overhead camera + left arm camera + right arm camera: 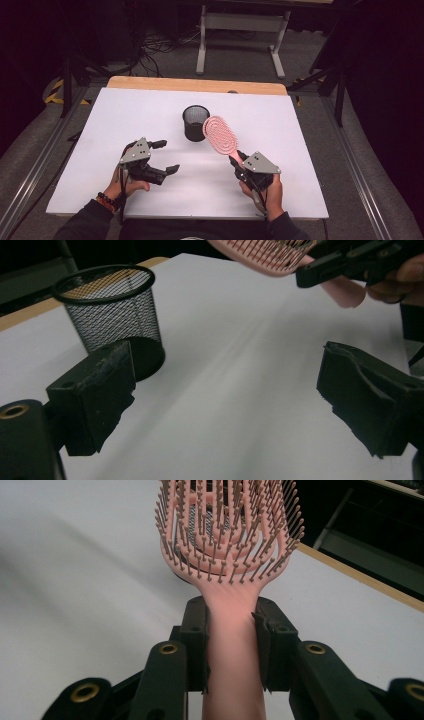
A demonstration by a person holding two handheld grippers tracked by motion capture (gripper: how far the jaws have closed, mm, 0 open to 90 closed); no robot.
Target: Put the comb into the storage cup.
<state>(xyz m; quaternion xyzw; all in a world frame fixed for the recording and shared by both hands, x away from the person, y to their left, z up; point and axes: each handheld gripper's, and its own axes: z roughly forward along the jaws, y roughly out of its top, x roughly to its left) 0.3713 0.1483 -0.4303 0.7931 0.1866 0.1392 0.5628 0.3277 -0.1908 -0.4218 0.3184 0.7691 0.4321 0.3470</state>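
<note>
The person wears dark sleeves and, at the left wrist, a stack of beaded bracelets (106,201) in black and orange. Each hand-held gripper, left (166,156) and right (239,162), is black with brass-ringed pivots, topped by a grey three-cornered plate (260,163) dotted with screws.

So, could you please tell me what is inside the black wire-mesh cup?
The black wire-mesh cup looks empty through its mesh; the pink plastic hairbrush, held in the right gripper, covers part of its rim from above.

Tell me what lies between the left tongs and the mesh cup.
Nothing: in the high view only bare white table separates the open left tongs from the mesh cup; the left gripper view agrees.
</note>
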